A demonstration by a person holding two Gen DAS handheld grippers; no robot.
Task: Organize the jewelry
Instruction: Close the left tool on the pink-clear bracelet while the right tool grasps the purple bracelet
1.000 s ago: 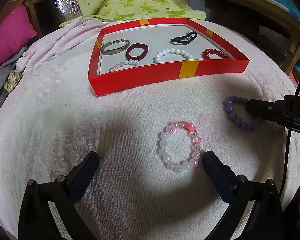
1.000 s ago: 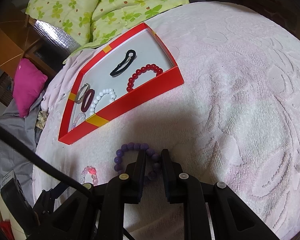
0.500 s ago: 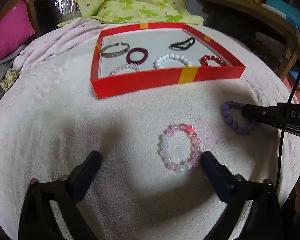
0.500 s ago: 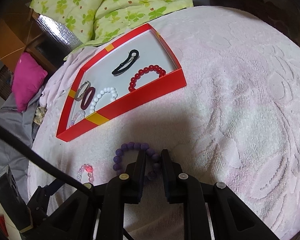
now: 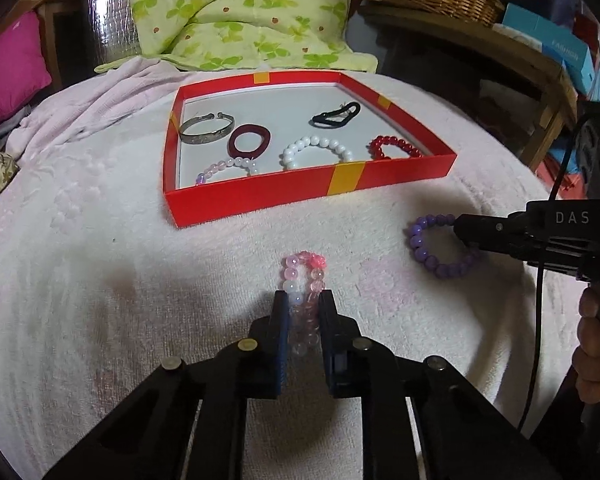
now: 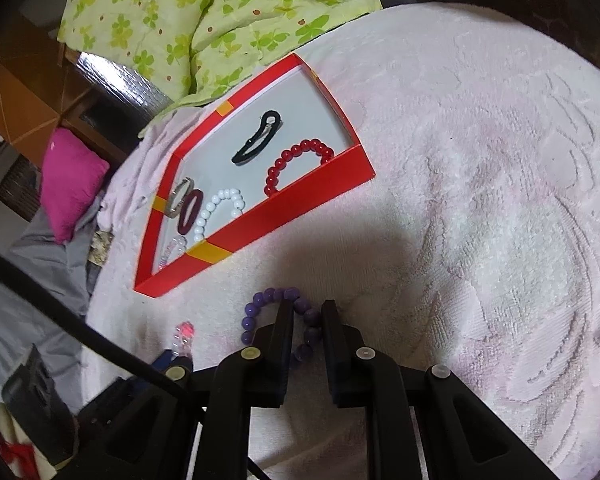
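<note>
Left gripper [image 5: 304, 306] just closed on pink bracelet [image 5: 303, 276], squeezed long and narrow, long axis running straight ahead toward red tray [image 5: 260, 196]. Right gripper [image 6: 306, 314] clamped on purple bracelet [image 6: 276, 314], tray ahead and to its left. Both bracelets short of tray; left one lined up more squarely.

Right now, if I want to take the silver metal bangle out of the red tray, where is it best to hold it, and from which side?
Judging by its pose, grip the silver metal bangle on its broad near band, coming from above. It lies flat in the far-left corner of the red cardboard tray, so the walls block a side approach. Its open ends face the far wall.
</note>
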